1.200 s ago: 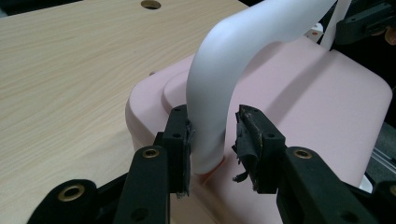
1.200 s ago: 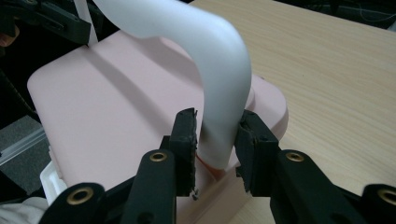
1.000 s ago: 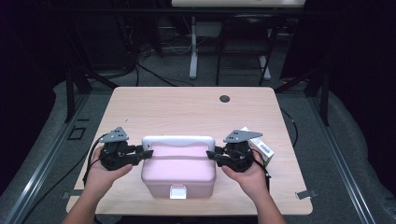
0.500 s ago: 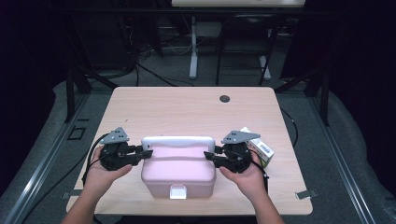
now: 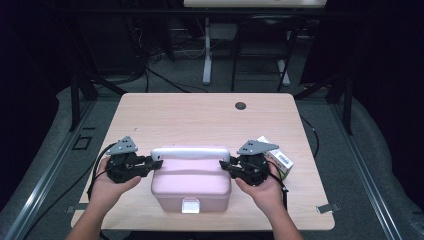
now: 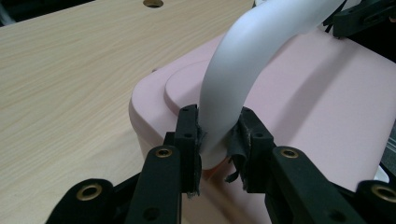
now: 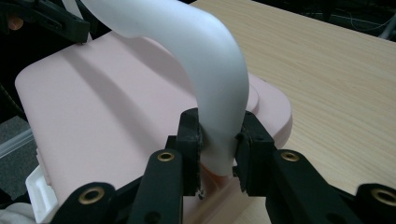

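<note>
In the high view, you have the pink box (image 5: 191,182) sitting low in the centre of the frame on the wooden table (image 5: 200,117), near its front edge, with its white handle (image 5: 190,152) lying along the box's far edge. Your left gripper (image 5: 156,164) comes in from the lower left and meets the handle's left end, while your right gripper (image 5: 225,165) comes in from the lower right and meets its right end; a small white carton (image 5: 276,158) lies just beyond your right hand (image 5: 262,189). In the left gripper view, the handle (image 6: 254,56) arcs down from the upper right to the bottom centre, and your jaws have just been closing, with the pads now pinching its base where it joins the pink lid (image 6: 317,107). In the right gripper view, the handle (image 7: 205,60) curves from the upper left down to the centre, and these jaws have also just been closing, their pads clamped on the handle's lower end above the pink lid (image 7: 102,126), with bare table (image 7: 336,79) filling the right side.
</note>
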`<control>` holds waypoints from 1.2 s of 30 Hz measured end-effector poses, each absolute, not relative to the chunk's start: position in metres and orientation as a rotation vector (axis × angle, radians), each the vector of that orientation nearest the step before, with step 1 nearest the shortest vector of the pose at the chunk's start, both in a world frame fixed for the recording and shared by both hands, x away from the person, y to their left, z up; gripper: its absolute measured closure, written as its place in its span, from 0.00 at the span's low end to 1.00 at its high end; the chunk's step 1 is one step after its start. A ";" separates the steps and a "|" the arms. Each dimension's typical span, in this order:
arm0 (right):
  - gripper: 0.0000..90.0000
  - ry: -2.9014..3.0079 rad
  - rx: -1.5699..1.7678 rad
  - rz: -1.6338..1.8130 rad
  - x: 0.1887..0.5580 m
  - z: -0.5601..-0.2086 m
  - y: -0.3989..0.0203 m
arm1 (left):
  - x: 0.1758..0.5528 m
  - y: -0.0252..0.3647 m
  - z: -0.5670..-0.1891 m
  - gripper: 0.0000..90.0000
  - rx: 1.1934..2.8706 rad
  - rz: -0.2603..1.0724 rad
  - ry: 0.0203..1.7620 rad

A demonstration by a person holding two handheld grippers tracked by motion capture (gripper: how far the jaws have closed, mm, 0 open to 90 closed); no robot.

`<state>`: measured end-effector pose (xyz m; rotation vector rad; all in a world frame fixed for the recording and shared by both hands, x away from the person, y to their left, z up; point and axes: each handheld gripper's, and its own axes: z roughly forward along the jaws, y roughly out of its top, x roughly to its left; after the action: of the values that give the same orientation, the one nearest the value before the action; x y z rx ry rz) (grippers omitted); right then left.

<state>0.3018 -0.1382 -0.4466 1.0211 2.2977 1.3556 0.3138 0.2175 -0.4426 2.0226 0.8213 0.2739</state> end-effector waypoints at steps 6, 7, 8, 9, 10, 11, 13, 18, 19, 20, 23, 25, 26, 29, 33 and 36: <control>0.81 2.270 1.009 1.373 0.301 -0.445 -0.138 | 0.313 0.219 -0.441 0.82 1.998 0.282 0.822; 0.82 2.265 1.011 1.386 0.300 -0.444 -0.139 | 0.313 0.219 -0.439 0.82 1.992 0.287 0.821; 0.82 2.265 1.011 1.386 0.300 -0.444 -0.139 | 0.313 0.219 -0.439 0.82 1.992 0.287 0.821; 0.82 2.262 1.005 1.389 0.300 -0.442 -0.139 | 0.313 0.219 -0.438 0.82 1.992 0.293 0.817; 0.82 2.262 1.005 1.389 0.300 -0.442 -0.139 | 0.313 0.219 -0.437 0.82 1.993 0.290 0.815; 0.82 2.261 1.002 1.393 0.301 -0.441 -0.139 | 0.313 0.219 -0.436 0.82 1.982 0.292 0.816; 0.82 2.260 1.004 1.397 0.301 -0.440 -0.140 | 0.313 0.219 -0.435 0.82 1.987 0.300 0.817; 0.82 2.253 0.988 1.401 0.301 -0.435 -0.140 | 0.313 0.220 -0.431 0.82 1.967 0.297 0.812; 0.82 2.250 0.985 1.406 0.301 -0.435 -0.140 | 0.313 0.220 -0.430 0.82 1.965 0.296 0.810; 0.82 2.250 0.985 1.406 0.301 -0.435 -0.140 | 0.313 0.221 -0.429 0.82 1.964 0.296 0.811; 0.81 2.262 0.986 1.403 0.303 -0.433 -0.140 | 0.316 0.221 -0.429 0.82 1.957 0.286 0.810; 0.82 2.265 0.989 1.410 0.304 -0.433 -0.140 | 0.318 0.221 -0.429 0.82 1.960 0.282 0.811; 0.82 2.265 0.989 1.410 0.304 -0.433 -0.140 | 0.318 0.221 -0.429 0.82 1.960 0.282 0.811; 0.82 2.268 0.997 1.434 0.306 -0.431 -0.142 | 0.320 0.222 -0.427 0.82 1.952 0.280 0.806; 0.82 2.263 1.002 1.442 0.307 -0.430 -0.143 | 0.321 0.221 -0.426 0.82 1.945 0.283 0.811; 0.82 2.257 1.002 1.450 0.307 -0.429 -0.143 | 0.320 0.221 -0.426 0.81 1.935 0.285 0.820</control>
<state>0.3072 -0.1432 -0.4285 1.0023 2.2568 1.4502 0.3197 0.2211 -0.4257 1.9347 0.8198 0.2850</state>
